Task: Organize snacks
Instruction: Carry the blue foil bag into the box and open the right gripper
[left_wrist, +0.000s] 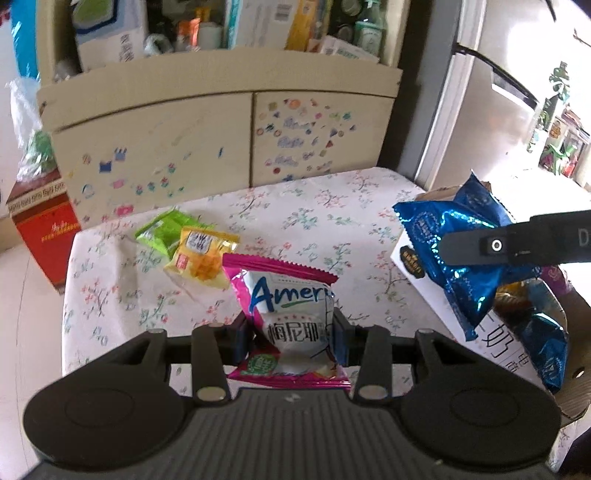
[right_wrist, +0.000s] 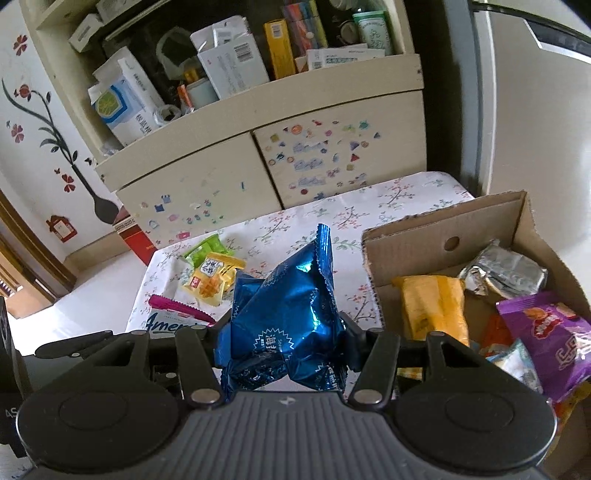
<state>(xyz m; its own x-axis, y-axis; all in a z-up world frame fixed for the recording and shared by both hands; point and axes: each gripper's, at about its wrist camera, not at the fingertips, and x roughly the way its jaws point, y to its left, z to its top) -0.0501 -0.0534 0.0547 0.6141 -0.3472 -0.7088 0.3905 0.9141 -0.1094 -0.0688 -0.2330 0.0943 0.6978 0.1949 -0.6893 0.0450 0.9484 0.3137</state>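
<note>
Pink snack pack (left_wrist: 291, 317) sits clamped upright in L tongs (left_wrist: 291, 338), held above the floral desk (left_wrist: 325, 221). Blue foil pack (right_wrist: 288, 317) is pinched, crumpled, in R tongs (right_wrist: 284, 347), just left of the cardboard box (right_wrist: 443, 225), w/ yellow, purple & silver packs inside. Yellow pack (left_wrist: 201, 258) & green pack (left_wrist: 160, 232) lie touching on desk, farther back.

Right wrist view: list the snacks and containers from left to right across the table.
Pink-edged packet → green packet → yellow packet → blue foil packet in the right gripper → cardboard box → orange packet → silver packet → purple packet.
</note>
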